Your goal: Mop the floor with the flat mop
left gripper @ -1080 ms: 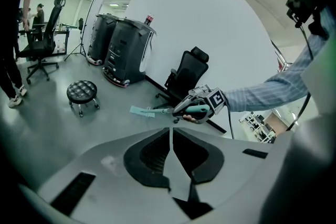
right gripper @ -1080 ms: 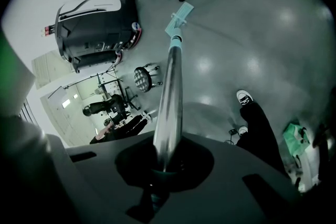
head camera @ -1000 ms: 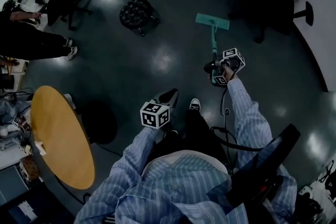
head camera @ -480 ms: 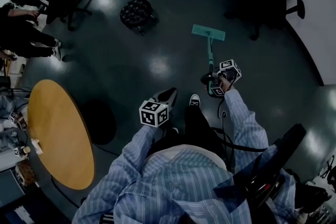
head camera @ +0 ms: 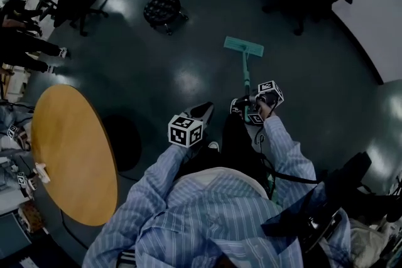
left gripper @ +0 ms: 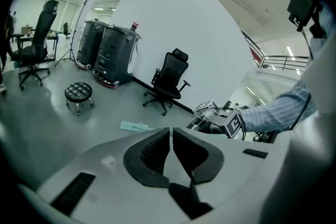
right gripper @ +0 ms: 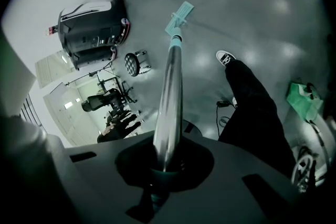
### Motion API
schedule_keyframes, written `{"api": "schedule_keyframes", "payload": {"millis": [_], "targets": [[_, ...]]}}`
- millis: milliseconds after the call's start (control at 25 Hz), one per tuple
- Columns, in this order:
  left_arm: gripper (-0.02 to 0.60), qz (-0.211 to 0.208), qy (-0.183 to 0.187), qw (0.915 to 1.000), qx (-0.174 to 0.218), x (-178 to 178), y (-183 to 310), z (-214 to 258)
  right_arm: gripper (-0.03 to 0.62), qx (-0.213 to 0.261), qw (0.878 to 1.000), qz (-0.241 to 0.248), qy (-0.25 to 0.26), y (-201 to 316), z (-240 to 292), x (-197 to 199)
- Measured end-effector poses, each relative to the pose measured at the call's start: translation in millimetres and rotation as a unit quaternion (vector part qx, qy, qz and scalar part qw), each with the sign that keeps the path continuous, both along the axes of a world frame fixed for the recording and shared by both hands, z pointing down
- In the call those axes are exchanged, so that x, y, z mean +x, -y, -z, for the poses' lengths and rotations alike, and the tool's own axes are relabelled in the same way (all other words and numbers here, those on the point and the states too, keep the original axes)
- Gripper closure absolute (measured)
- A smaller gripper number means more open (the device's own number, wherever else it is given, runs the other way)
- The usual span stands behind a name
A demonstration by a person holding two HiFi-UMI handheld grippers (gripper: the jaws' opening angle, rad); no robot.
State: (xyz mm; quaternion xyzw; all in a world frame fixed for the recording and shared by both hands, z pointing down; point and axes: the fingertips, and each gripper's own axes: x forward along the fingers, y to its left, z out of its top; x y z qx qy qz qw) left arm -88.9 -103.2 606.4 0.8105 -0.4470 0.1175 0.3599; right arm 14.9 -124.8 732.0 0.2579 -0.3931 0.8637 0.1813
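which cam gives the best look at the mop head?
Head view: the whole mop head shows from above, flat on the floor. Right gripper view has it small, at the far end of the handle. Left gripper view catches only a thin sliver.

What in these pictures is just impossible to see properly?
- Head view: the underside of the flat mop, which faces the floor; wet or dry is unclear.
- Right gripper view: the end of the mop handle, buried between the jaws of the right gripper.
- Head view: small items at the edge of the round table, too small and dim.
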Motion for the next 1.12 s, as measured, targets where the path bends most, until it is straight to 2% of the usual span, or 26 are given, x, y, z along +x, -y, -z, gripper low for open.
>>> {"api": "schedule_keyframes", "payload": {"millis": [160,320,520,640,880,1120], "targets": [[0.558,-0.028,0.011,0.9995,0.008,-3.9,-45.6,-1.2,0.579,-0.002,1.000,-0.014,0.005,-60.6,6.7,-7.5],[0.558,-0.026,0.005,0.9996,0.008,-5.4,-78.7,4.6,0.579,-0.007,1.000,-0.012,0.000,-119.0,15.8,-6.9],[0.558,-0.019,-0.001,0.9998,0.001,-0.3,-108.9,3.9,0.579,-0.010,1.000,0.024,-0.017,-179.6,6.2,7.1],[0.558,-0.018,-0.008,0.9998,-0.006,1.9,-130.4,5.5,0.579,-0.014,0.999,0.026,-0.017,-214.0,10.6,10.9],[0.558,-0.024,-0.011,0.9995,-0.018,28.3,-153.7,-1.2,0.579,-0.016,0.999,0.031,-0.006,-262.0,16.6,30.3],[0.558,-0.011,-0.018,0.9997,-0.015,67.2,-180.1,6.2,0.579,-0.024,0.998,0.053,-0.001,-325.2,20.2,69.6]]}}
